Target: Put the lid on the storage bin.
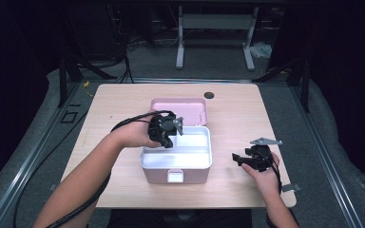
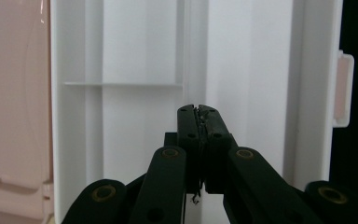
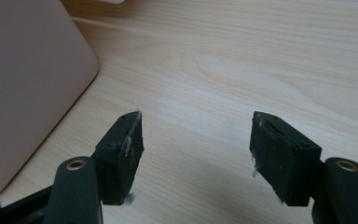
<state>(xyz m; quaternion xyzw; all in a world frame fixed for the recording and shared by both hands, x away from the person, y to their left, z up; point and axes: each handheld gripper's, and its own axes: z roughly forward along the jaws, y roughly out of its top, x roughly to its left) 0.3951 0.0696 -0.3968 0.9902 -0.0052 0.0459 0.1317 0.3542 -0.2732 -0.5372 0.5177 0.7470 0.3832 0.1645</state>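
The open pink box (image 1: 176,161) lies under the clenched, empty left tongs (image 2: 198,109); the released right tongs (image 3: 196,135) are held beside it. Light, stiff, slippery plastic is judged; its front latch (image 1: 175,176) is best gripped.

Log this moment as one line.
left gripper: shut, empty, over box | right gripper: open, empty, over table | lid: open

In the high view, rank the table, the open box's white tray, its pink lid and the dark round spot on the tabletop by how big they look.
1. table
2. white tray
3. pink lid
4. dark round spot
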